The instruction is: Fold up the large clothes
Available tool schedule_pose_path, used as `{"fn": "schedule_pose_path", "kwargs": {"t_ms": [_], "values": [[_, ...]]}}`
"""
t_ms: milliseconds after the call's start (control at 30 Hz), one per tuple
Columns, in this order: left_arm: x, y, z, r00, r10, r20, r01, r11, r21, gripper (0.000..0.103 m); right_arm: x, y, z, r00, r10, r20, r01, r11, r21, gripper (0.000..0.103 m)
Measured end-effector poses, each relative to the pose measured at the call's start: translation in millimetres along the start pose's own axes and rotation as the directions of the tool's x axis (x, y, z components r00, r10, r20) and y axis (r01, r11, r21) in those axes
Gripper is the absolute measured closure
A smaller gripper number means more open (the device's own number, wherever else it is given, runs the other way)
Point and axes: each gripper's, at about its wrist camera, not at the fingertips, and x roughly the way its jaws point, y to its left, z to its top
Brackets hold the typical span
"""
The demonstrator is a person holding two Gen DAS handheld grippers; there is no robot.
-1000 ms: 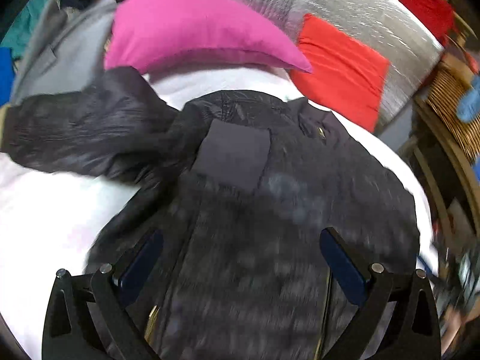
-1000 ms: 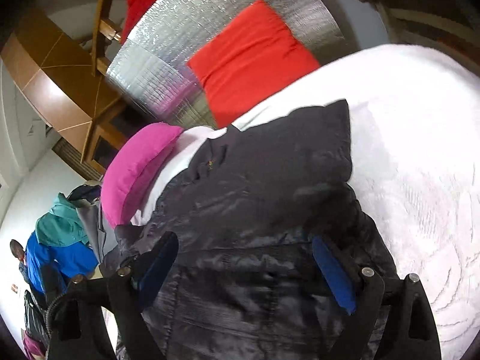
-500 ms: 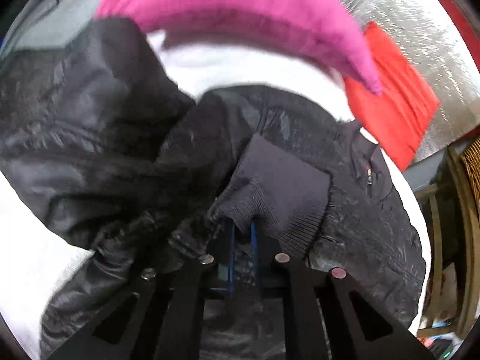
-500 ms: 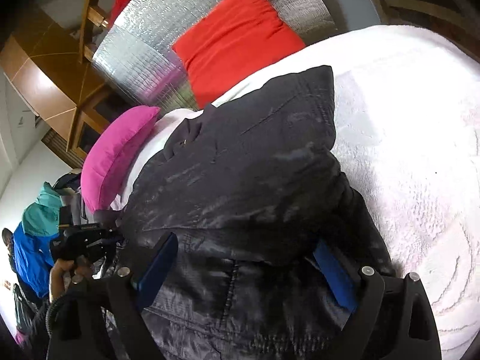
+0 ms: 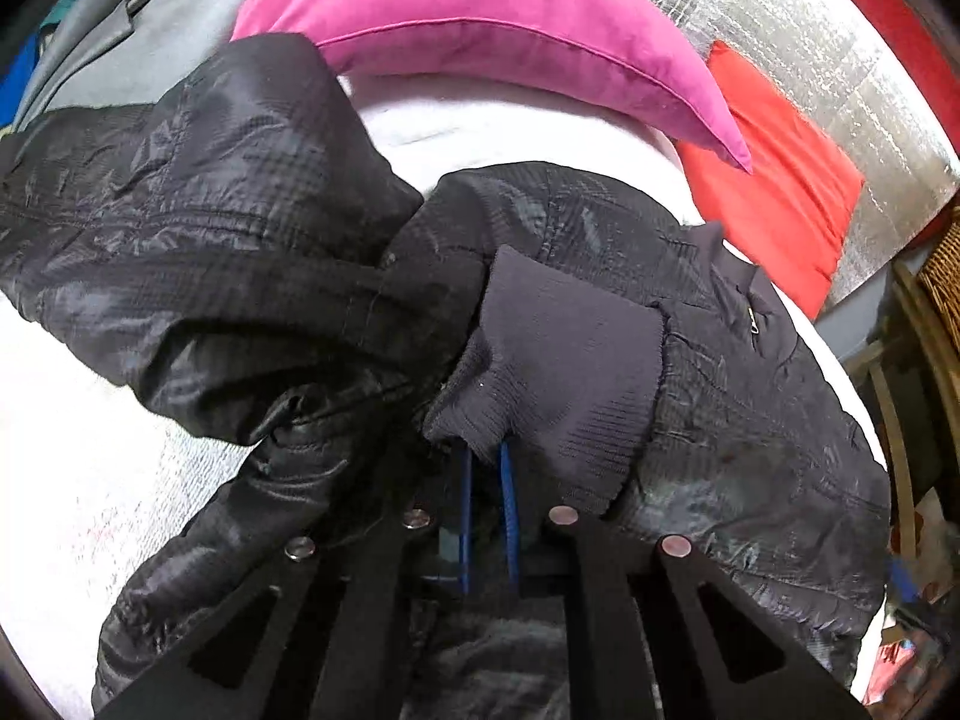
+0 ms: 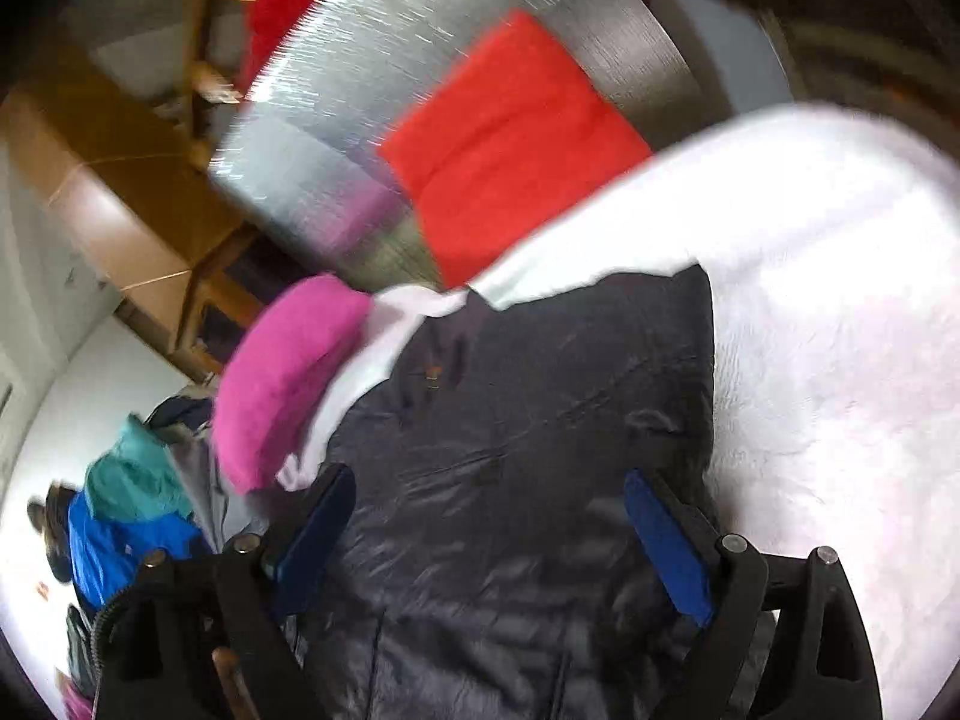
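In the left wrist view the jacket spreads across the middle of the frame on the bed. Its sleeve fills the left half, folded in toward the centre, where the knit cuff lies on the jacket's body. The left tongs sit at lower centre, their tips at the cuff's near edge. A pillow lies along the top, behind the jacket, with a cushion at upper right against a foil panel.

In the right wrist view the right tongs frame the jacket at bottom centre, with bare bed to the right.
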Motion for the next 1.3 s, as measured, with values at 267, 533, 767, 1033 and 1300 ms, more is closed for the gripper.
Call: {"fn": "schedule_pose_path", "kwargs": {"t_ms": [267, 533, 767, 1033, 1300], "values": [[3, 0, 0, 1.000, 0.014, -0.008, -0.014, 1.000, 0.028, 0.092, -2, 10, -2, 0.999, -0.034, -0.007, 0.034, 0.999, -0.029, 0.010], [1, 3, 2, 1.000, -0.003, -0.030, 0.004, 0.999, 0.036, 0.086, 14, -4, -32, 0.993, -0.082, -0.084, 0.079, 0.996, -0.043, 0.010], [-58, 22, 13, 0.997, -0.057, 0.049, 0.056, 0.998, 0.019, 0.036, -30, 48, -55, 0.997, -0.071, 0.021, 0.073, 0.979, -0.189, 0.010], [-86, 53, 5, 0.995, -0.061, 0.074, 0.065, 0.996, -0.057, 0.033, -19, 56, -86, 0.999, -0.025, -0.037, 0.022, 0.997, -0.076, 0.010], [-30, -7, 10, 0.997, -0.072, -0.034, 0.072, 0.997, 0.002, 0.033, 7, 15, -99, 0.997, 0.064, -0.041, -0.049, 0.949, 0.311, 0.010]]}}
